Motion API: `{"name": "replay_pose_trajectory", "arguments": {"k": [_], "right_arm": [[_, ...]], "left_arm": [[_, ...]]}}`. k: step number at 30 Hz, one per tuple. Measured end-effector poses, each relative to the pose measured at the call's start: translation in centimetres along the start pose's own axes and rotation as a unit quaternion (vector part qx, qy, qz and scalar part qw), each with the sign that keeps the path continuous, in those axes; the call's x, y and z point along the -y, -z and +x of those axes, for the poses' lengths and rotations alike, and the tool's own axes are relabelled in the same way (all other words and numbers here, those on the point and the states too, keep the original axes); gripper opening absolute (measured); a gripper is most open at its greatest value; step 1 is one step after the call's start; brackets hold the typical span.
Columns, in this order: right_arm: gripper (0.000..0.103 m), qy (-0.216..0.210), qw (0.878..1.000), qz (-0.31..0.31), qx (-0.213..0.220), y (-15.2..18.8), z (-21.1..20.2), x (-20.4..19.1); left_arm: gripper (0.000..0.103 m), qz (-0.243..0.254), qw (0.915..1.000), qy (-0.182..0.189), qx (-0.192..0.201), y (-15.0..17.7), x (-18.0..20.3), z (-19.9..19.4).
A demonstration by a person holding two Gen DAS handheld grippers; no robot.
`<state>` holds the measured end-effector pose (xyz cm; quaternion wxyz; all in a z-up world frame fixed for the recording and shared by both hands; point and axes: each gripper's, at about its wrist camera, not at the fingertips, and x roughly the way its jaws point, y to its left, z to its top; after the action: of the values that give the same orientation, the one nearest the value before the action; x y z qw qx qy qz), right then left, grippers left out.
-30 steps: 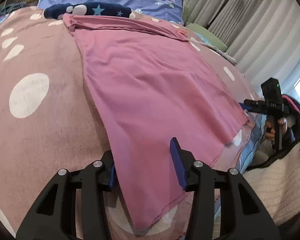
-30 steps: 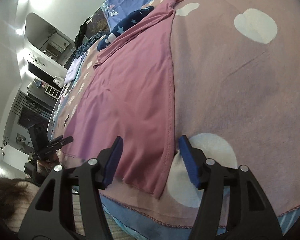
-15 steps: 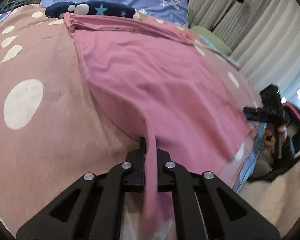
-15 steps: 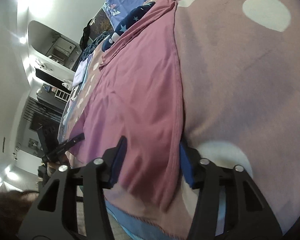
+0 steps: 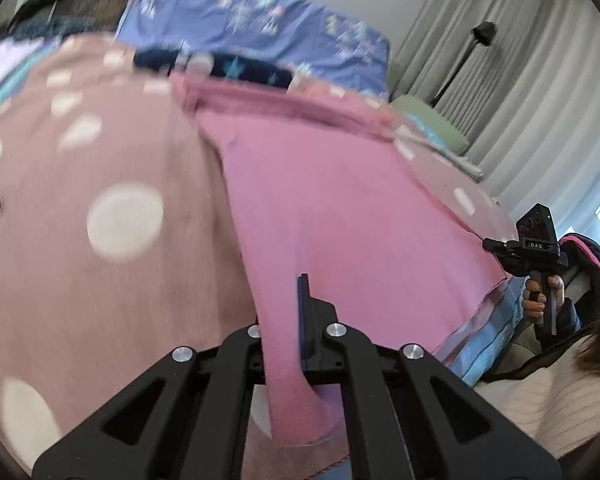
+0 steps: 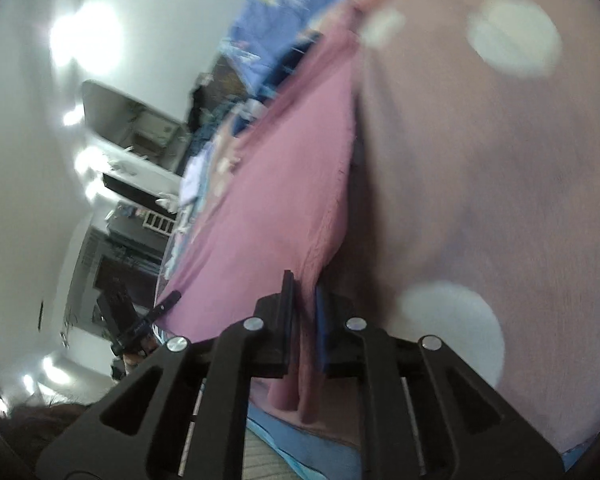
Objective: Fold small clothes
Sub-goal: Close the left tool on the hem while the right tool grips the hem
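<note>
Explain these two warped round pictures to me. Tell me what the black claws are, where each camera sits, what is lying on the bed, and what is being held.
There is no robot here. A person holds a two-finger gripper in each hand, and each gripper carries a wide-angle camera looking along its fingers, which bends the pictures. One picture comes from the left gripper, the other from the right gripper; the black claws at the bottom are each gripper's own fingers.

On the bed lies a dusty pink blanket with white dots, and spread on it a pink garment. Beyond it lie a dark blue cloth with stars and a blue patterned pillow.

The left gripper is shut on one near corner of the pink garment. The right gripper's jaws are closing on the other near corner, with the fabric between them.
</note>
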<state>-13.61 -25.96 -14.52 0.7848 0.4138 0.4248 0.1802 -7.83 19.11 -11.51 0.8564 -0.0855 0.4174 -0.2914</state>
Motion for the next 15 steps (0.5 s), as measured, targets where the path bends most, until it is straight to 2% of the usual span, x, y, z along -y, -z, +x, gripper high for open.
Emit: {"name": "replay_pose_trajectory", "arguments": {"k": [2,6,9,12,15], "right_arm": [[0.012,0.0,1.0,0.021,-0.004,0.2,0.1,1.2],[0.012,-0.001,1.0,0.021,-0.006,0.0,0.0,1.4],[0.01,0.004,1.0,0.02,0.001,-0.4,0.0,1.1],[0.003,0.004,0.999,0.003,0.038,-0.7,-2.1,0.2],[0.003,0.031,0.999,-0.006,0.031,-1.0,-2.7,0.4]], "left_arm": [[0.001,-0.017,0.9998,0.0,-0.011,1.0,-0.8,1.0],[0.001,-0.042,0.999,0.007,-0.017,1.7,-1.9,1.8],[0.001,-0.031,0.9995,-0.001,-0.008,1.1,-1.6,1.3],[0.001,-0.02,0.9998,-0.005,0.007,0.4,-1.2,0.1],[0.001,-0.019,0.9998,-0.008,-0.004,0.6,-1.4,0.2]]}}
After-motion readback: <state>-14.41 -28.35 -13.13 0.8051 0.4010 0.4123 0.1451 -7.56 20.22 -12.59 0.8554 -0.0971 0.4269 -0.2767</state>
